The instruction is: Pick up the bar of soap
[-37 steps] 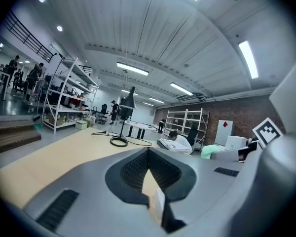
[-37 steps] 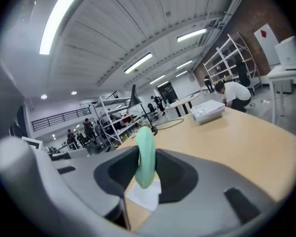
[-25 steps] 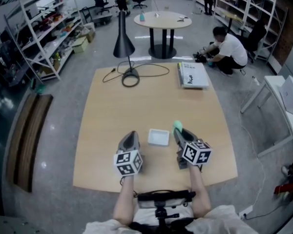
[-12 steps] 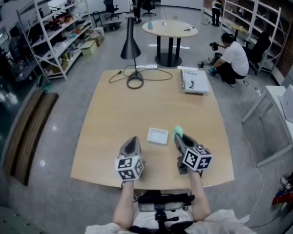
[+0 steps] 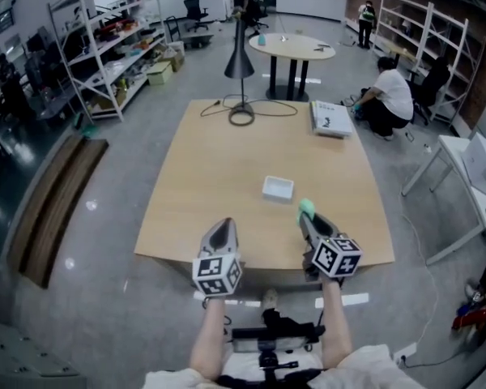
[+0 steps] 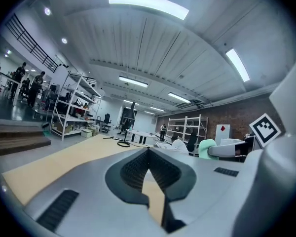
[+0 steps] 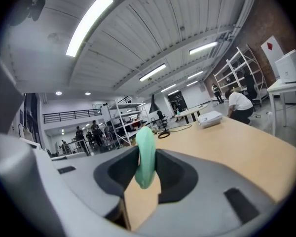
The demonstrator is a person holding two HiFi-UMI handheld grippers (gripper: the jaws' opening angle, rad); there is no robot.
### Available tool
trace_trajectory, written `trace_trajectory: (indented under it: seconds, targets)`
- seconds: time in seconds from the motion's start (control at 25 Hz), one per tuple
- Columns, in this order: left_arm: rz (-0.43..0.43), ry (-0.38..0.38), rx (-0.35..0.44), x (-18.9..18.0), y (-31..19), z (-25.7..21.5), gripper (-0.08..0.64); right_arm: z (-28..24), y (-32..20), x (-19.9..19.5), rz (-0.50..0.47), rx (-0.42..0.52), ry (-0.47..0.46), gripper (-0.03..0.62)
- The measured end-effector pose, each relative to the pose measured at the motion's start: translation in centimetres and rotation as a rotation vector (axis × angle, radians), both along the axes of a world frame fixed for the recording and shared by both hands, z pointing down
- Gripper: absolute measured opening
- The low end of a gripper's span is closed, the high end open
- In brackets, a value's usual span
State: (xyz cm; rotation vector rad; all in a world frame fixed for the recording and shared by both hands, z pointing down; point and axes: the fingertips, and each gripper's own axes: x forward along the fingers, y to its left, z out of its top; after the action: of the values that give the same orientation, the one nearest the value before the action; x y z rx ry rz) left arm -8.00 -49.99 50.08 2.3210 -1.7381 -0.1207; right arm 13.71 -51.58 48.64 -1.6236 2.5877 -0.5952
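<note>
The bar of soap (image 5: 306,208) is pale green and stands on edge, raised above the wooden table (image 5: 219,168) near its front edge. My right gripper (image 5: 309,215) is shut on it. In the right gripper view the soap (image 7: 145,154) fills the gap between the grey pads (image 7: 173,174). My left gripper (image 5: 221,226) hangs level with it to the left, shut, with nothing in it; its pads (image 6: 133,169) meet at the tip. From the left gripper view the soap (image 6: 206,147) shows off to the right.
A white soap dish (image 5: 278,188) sits mid-table, ahead of both grippers. At the far end are a black lamp (image 5: 241,117) with its cable and a stack of papers (image 5: 330,118). A person (image 5: 393,96) crouches beyond the table. Shelves (image 5: 105,47) stand at the left.
Both grippers have drawn back from beside the white dish to the table's front edge. The right one still grips the soap. The head view has also moved back from the table.
</note>
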Motion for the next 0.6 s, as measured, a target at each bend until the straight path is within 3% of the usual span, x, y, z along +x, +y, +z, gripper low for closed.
trace_trajectory:
  seconds: [0.32, 0.6]
  targets:
    - [0.024, 0.015, 0.073, -3.0, 15.1, -4.3, 0.006, -3.7, 16.2, -3.7, 0.001, 0.063, 0.025, 0.118]
    - [0.042, 0.022, 0.095, -3.5, 22.9, -6.0, 0.006, -5.9, 25.0, -4.8, 0.020, 0.091, 0.012, 0.118]
